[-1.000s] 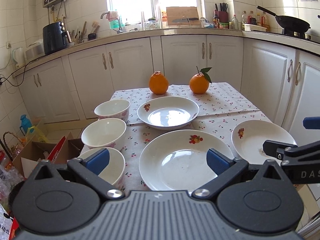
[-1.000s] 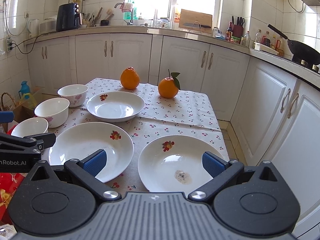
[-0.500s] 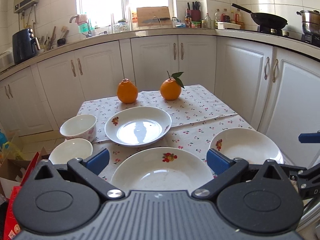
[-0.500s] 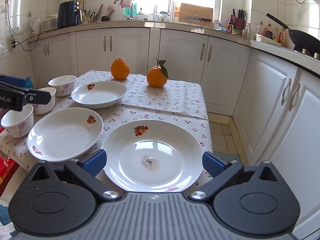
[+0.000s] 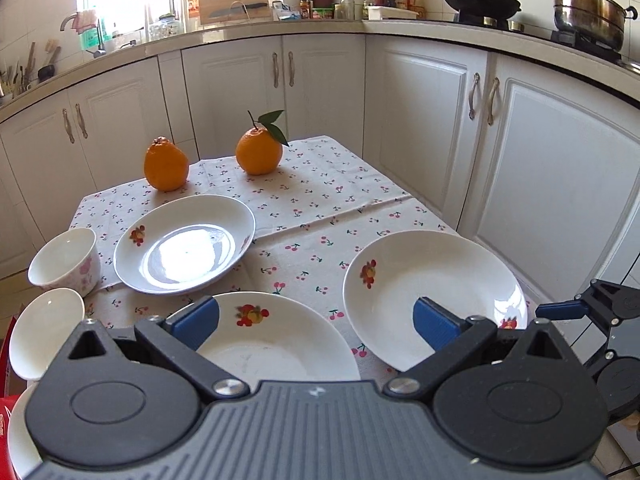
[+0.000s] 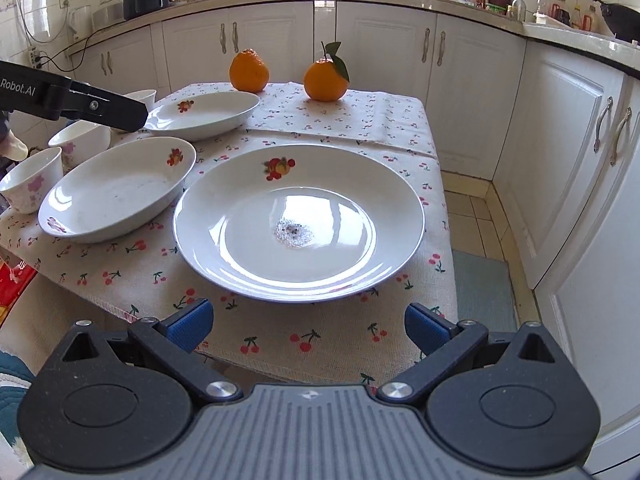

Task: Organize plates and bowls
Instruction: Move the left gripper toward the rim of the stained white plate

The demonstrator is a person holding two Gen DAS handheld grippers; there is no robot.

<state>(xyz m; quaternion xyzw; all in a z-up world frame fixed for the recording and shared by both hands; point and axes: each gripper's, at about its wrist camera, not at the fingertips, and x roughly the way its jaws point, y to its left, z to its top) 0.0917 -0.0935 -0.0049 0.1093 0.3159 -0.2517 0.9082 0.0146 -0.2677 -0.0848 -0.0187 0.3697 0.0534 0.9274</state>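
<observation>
We hold both grippers released, empty: right gripper (image 6: 308, 326) before near right plate (image 6: 298, 220); left gripper (image 5: 316, 318) over near left plate (image 5: 276, 344). Third plate (image 5: 184, 244) farther; bowls (image 5: 66, 262) left; oranges (image 5: 258, 152) far.

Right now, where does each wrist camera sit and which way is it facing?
Left wrist: behind the open left gripper, facing the white fruit-print plates; right gripper at right edge.
Right wrist: behind the open right gripper, facing the speckled white plate; left gripper upper left.
Shared: both oranges, cherry-print tablecloth.
</observation>
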